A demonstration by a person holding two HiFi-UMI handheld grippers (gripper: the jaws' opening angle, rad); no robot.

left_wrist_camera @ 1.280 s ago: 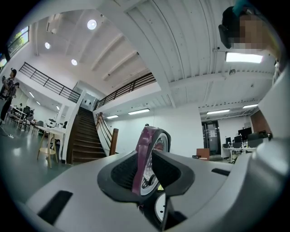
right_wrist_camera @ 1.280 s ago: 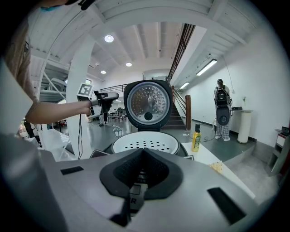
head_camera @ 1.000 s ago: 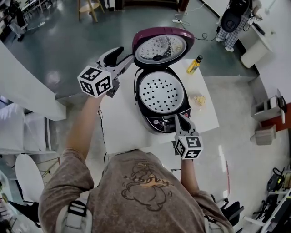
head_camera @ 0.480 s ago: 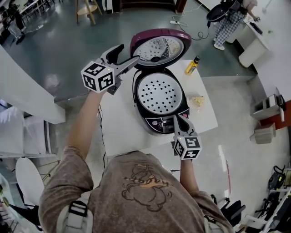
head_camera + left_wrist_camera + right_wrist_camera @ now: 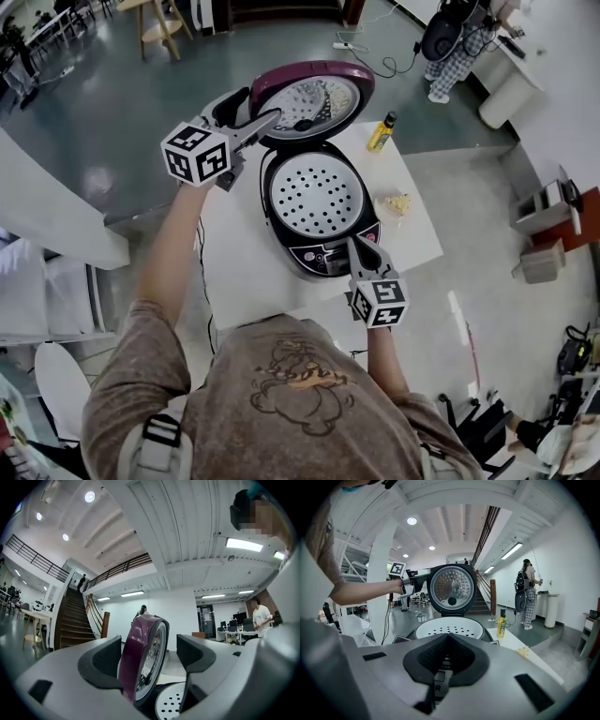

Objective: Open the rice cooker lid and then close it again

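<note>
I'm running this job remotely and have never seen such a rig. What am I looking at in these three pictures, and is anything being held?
There is no robot arm: a person holds a two-jaw gripper in each hand. One picture looks down from a camera on the person's head; the other two come from cameras riding on the grippers. On the white table stand a rice cooker, its lid up, and a yellow bottle. The left gripper has just been opening its jaws; the lid's edge stands between them, not gripped. The right gripper is shut at the cooker's front and holds nothing.
</note>
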